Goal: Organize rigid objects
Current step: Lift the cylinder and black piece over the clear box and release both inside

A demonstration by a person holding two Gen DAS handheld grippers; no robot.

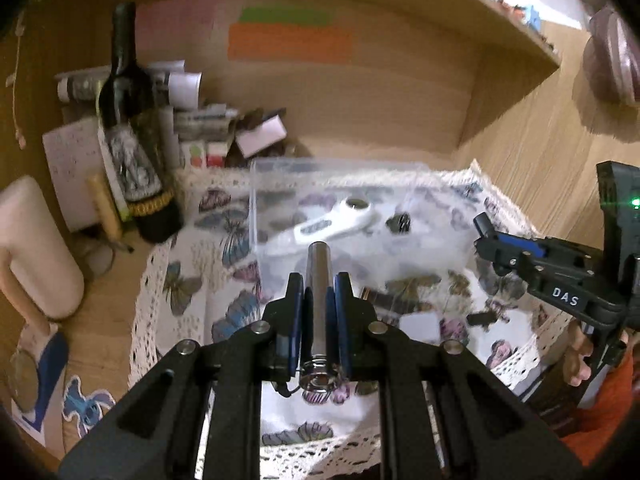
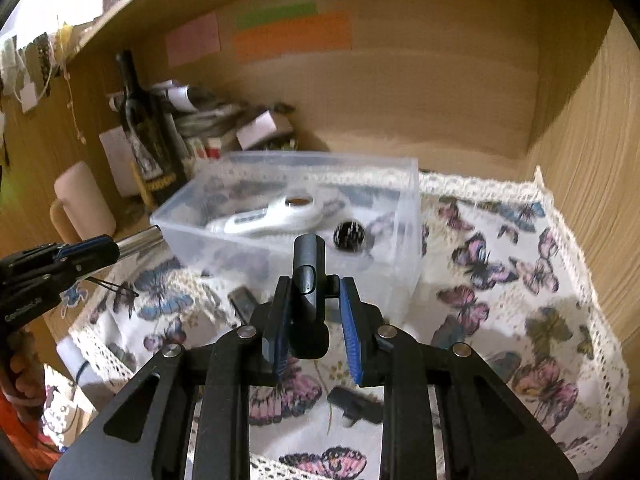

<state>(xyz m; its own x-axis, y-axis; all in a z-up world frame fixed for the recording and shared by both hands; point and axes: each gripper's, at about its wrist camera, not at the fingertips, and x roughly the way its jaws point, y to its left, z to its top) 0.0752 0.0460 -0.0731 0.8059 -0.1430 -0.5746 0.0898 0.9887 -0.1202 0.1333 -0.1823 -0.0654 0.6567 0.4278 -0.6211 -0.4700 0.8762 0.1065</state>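
Here the left hand-held gripper [image 1: 318, 300] clamps a metal tube [image 1: 317, 280] lengthwise, pointing toward the clear box [image 1: 256, 184].

Black hand-held gripper [image 1: 318, 304], blue pads [image 1: 295, 312], silver screws, possibly orange sleeve [image 1: 608, 404].

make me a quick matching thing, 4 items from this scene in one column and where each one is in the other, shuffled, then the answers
Things:
1. metal tube
2. dark clip-shaped piece
3. white handheld device
4. wine bottle

Places:
A. lying inside the clear plastic box
B. standing at the back left of the desk
C. gripped in the left tool
D. between the fingers of the right tool

Pairs: 1-C, 2-D, 3-A, 4-B
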